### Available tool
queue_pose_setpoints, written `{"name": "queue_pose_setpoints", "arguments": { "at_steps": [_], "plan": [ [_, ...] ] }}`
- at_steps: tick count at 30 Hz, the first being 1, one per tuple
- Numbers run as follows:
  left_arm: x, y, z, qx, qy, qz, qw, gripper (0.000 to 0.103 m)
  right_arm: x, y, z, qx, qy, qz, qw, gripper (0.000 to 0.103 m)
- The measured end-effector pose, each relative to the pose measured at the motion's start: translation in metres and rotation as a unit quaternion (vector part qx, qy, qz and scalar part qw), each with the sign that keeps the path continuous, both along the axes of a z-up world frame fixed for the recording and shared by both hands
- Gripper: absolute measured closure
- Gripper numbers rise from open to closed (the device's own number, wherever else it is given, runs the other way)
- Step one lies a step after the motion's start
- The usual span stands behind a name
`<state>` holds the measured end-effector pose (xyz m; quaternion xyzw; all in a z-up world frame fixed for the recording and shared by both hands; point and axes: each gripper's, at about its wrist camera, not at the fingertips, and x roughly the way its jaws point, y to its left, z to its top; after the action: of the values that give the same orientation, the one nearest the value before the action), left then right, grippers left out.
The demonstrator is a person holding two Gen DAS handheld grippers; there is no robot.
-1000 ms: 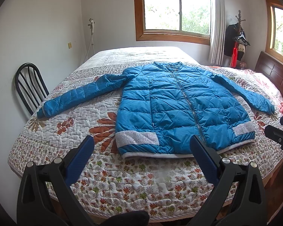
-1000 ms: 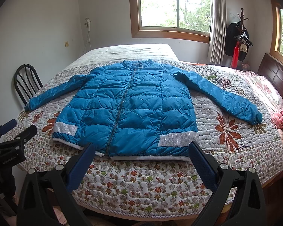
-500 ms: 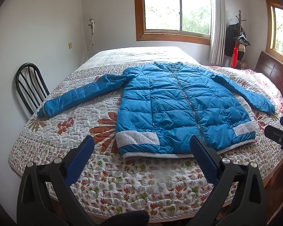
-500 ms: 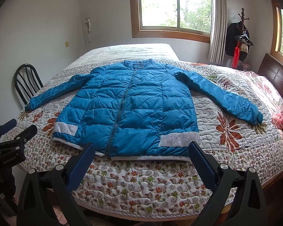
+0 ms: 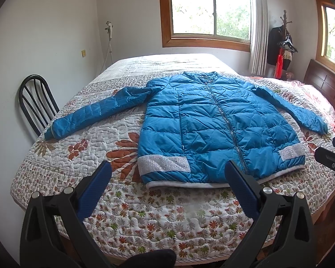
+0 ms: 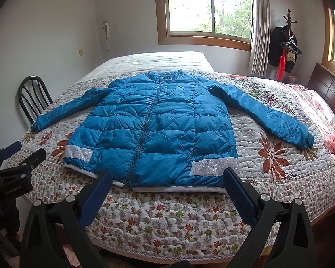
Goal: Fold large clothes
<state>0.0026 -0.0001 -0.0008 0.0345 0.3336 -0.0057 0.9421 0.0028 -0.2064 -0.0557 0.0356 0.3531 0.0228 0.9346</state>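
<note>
Jacket (image 5: 212, 129), a blue quilted puffer with its zip done up, lies flat and face-up on the floral quilt (image 5: 145, 212) of the bed, collar toward the window (image 5: 210, 11) and hem toward the near edge. Both sleeves are spread out to the sides, and a silver sequinned band (image 5: 163, 164) crosses each front panel just above the white hem trim. No brand or label can be read on the jacket. The only writing anywhere is a small line of pale lettering on the body of the left gripper as the right wrist view catches it, too small and blurred to make out. Left gripper (image 5: 167, 174) is held off the near edge of the bed with its blue-padded fingers (image 5: 96, 189) spread wide, touching nothing. Right gripper (image 6: 166, 177) is held the same way, spread wide and empty, with the hem seen between its fingers. A black metal chair (image 5: 35, 102) stands against the wall beside the bed, and a coat stand (image 5: 282, 42) with dark clothes is in the far corner near a dark wooden headboard (image 5: 323, 89). Compared with half a second and a full second ago, nothing has shifted: the jacket lies as before and both grippers keep their place and spread.
</note>
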Motion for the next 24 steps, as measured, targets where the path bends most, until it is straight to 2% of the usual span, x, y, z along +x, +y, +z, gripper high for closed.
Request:
{"name": "queue_pose_setpoints", "arguments": {
  "at_steps": [5,8,11,14,16,19,21,24],
  "plan": [
    [0.025,-0.010,-0.014,0.021,0.014,-0.007,0.9997,0.003,0.021,-0.009,-0.017,0.003,0.013,0.005,1.000,0.004],
    [0.054,-0.019,-0.027,0.005,0.023,-0.028,0.9993,0.003,0.044,-0.027,-0.033,0.011,0.038,-0.001,0.999,0.004],
    [0.084,-0.037,-0.031,0.000,0.037,-0.066,0.9971,0.003,0.068,-0.064,-0.042,0.029,0.053,-0.043,0.997,0.004],
    [0.113,-0.066,-0.032,0.019,0.051,-0.108,0.9926,0.003,0.090,-0.110,-0.045,0.040,0.062,-0.091,0.993,0.004],
    [0.135,-0.085,-0.031,0.007,0.066,-0.126,0.9898,0.003,0.104,-0.141,-0.044,0.044,0.064,-0.123,0.989,0.004],
    [0.173,-0.116,-0.033,-0.001,0.091,-0.131,0.9873,0.003,0.127,-0.190,-0.045,0.044,0.070,-0.170,0.982,0.004],
    [0.195,-0.136,-0.034,-0.005,0.085,-0.122,0.9888,0.003,0.142,-0.218,-0.049,0.049,0.081,-0.189,0.977,0.004],
    [0.221,-0.161,-0.044,0.015,0.082,-0.108,0.9907,0.003,0.165,-0.260,-0.065,0.079,0.110,-0.203,0.970,0.004]
  ]
}}
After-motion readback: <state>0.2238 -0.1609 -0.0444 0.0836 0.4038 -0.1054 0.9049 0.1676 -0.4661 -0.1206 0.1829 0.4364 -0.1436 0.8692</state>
